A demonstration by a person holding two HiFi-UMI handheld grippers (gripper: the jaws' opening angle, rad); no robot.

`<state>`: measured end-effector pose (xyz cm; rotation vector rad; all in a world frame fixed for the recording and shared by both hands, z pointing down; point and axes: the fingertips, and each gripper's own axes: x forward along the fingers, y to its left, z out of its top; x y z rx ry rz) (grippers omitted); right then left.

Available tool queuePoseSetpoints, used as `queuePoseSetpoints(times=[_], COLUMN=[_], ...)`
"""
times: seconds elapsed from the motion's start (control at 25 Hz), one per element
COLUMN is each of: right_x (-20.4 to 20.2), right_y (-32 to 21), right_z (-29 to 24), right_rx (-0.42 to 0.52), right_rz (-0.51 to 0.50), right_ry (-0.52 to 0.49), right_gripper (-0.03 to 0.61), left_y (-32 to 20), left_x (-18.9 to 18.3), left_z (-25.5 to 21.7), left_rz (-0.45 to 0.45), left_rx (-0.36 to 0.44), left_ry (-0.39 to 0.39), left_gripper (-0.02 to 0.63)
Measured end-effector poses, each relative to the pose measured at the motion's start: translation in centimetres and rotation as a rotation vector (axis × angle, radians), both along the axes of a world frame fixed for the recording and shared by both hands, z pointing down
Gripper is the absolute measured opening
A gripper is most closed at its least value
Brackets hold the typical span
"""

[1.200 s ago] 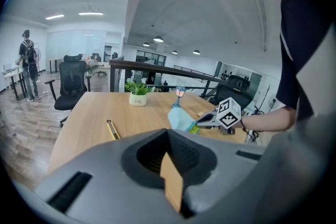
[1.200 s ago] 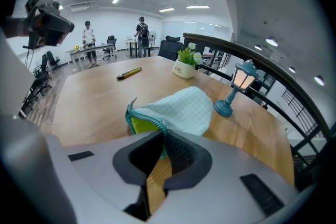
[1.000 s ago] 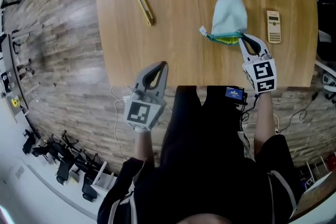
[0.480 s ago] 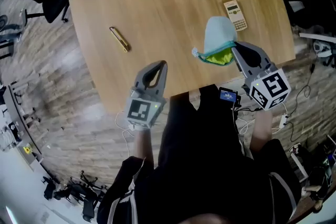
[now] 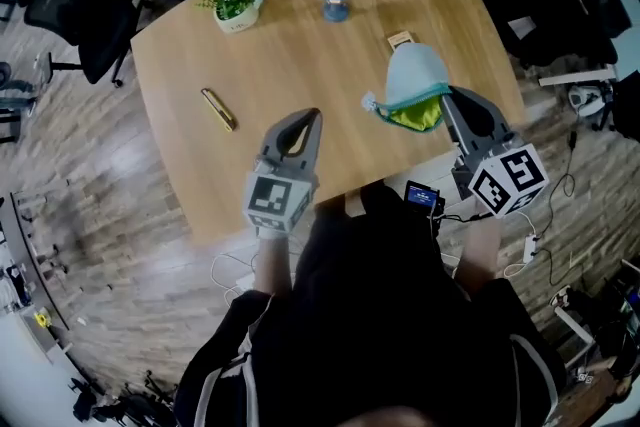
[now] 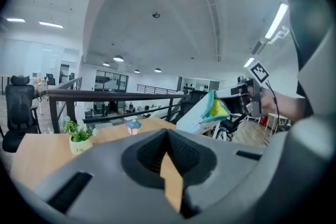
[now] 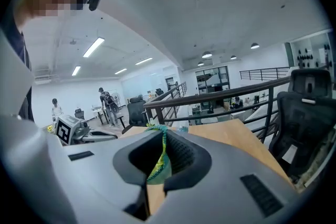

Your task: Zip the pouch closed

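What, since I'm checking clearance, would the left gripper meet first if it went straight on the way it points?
Probably the bare wooden table, which shows past the shut left gripper; the small blue ornament stands just left of that line. Depth is unclear.

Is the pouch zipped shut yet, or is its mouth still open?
Open. The pouch gapes at its mouth in the head view, yellow-green lining exposed, while the right tongs pinch its edge.

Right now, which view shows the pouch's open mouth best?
Head view: the pouch, gripped by the right gripper, shows its yellow-lined mouth. Left gripper view shows it small; right gripper view only a pinched edge between the jaws.
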<state>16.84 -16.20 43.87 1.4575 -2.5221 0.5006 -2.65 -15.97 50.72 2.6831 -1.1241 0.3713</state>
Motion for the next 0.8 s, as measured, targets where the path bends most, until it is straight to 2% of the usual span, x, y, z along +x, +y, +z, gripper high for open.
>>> queuePoseSetpoints(times=[0.36, 0.6, 0.8], right_x=[-1.9, -3.9, -4.9], right_y=[-0.2, 0.9, 1.5], right_z=[-7.7, -11.9, -12.4], right_rx=[0.228, 0.344, 0.359], right_rz=[-0.040, -0.057, -0.071], right_ry=[-0.021, -0.032, -0.052], right_gripper=[0.031, 0.031, 0.031], left_y=[-2.4, -1.7, -1.2], left_x=[-1.4, -2.4, -2.3], left_z=[-9.6, -12.2, -12.5], left_rz=[-0.089, -0.106, -0.095], left_rx=[0.201, 0.255, 0.260], left_ry=[0.027, 0.029, 0.014], left_gripper=[0.000, 0.000, 0.000])
